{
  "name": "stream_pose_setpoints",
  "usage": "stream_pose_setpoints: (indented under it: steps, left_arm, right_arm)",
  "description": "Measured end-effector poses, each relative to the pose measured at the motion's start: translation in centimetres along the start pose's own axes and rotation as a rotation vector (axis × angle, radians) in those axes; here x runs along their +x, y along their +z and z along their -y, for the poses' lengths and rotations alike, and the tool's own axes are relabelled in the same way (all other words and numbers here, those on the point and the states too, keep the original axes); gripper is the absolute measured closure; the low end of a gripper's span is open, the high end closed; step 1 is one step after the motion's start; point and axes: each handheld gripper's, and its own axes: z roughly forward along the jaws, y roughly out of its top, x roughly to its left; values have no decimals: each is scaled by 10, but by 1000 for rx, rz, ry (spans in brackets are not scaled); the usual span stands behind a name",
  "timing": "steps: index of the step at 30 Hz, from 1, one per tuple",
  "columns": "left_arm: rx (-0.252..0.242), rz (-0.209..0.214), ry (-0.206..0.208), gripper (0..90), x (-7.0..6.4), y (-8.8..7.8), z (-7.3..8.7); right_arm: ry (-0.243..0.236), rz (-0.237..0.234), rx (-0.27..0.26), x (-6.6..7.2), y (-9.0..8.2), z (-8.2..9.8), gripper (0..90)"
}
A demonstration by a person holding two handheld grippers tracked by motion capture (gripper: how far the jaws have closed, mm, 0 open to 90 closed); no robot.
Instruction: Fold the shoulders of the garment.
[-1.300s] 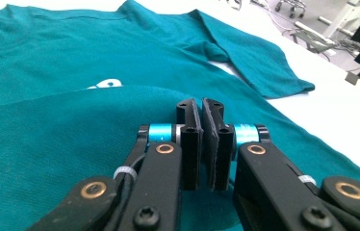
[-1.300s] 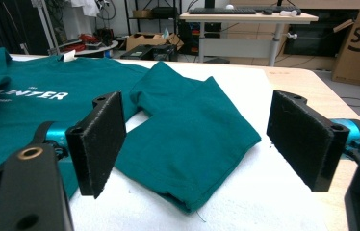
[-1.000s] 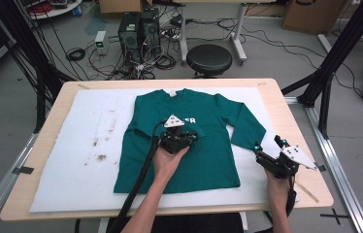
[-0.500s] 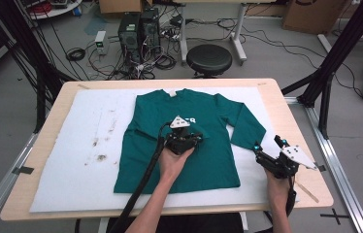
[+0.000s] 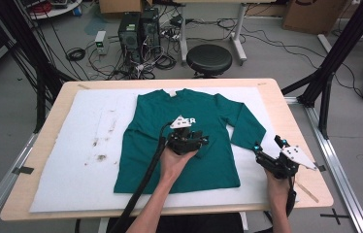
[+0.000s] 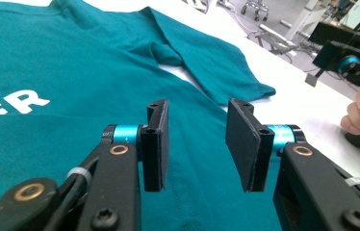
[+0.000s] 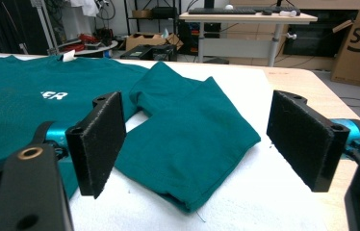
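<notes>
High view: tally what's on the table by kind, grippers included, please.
Green long-sleeved shirt: 1
White mat: 1
Hand-held grippers: 2, the left gripper over the shirt with nothing between its jaws, and the right gripper open beside the sleeve
Total: 4

Black hand-held gripper (image 6: 197, 142), blue hubs, brass rivets
</notes>
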Motion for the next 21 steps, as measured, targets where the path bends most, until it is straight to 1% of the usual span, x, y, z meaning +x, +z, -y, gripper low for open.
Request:
stream_pose_setpoints:
  steps: [1, 3, 6, 7, 8, 9, 10, 11, 12, 13, 14, 16, 18, 19, 21]
  left_arm:
    - [4, -15, 1, 549, 1, -2, -1]
    - [7, -25, 5, 548, 2, -4, -2]
    - [16, -44, 35, 536, 2, -8, -3]
    - [20, -48, 44, 506, 2, -10, -2]
    - [34, -44, 45, 475, 4, -13, -2]
    - [39, -37, 36, 475, 5, -15, -1]
    - [37, -36, 39, 443, 5, -19, 0]
    - [34, -41, 52, 443, 6, -23, 1]
    - [31, -60, 71, 418, 7, -30, 2]
    - [34, -78, 86, 355, 9, -35, 2]
    - [32, -95, 95, 355, 11, -42, 2]
    - [1, -123, 99, 331, 17, -57, 2]
    - [-24, -136, 85, 331, 22, -71, 1]
    - [-39, -152, 79, 331, 26, -81, 2]
    - [-45, -181, 82, 331, 32, -97, 5]
  right_arm:
    - [1, 0, 0, 0, 0, 0, 217]
    - [6, -2, 4, 0, 0, 0, 217]
    - [2, -1, 1, 0, 0, 0, 217]
    - [7, -4, 4, 0, 0, 0, 217]
    - [5, -5, 2, -1, 0, 0, 217]
    - [5, -5, 2, -1, 0, 0, 217]
    - [10, -7, 3, 0, 0, 0, 217]
    - [10, -7, 3, 0, 0, 0, 217]
    - [9, -8, 2, 0, 0, 0, 217]
    - [8, -11, 2, 0, 0, 0, 217]
    - [8, -11, 2, 0, 0, 0, 217]
    - [3, -21, 4, -1, 0, 0, 216]
    - [6, -25, 6, -1, 0, 0, 209]
    - [6, -25, 6, -1, 0, 0, 209]
    - [5, -26, 0, -2, 0, 0, 209]
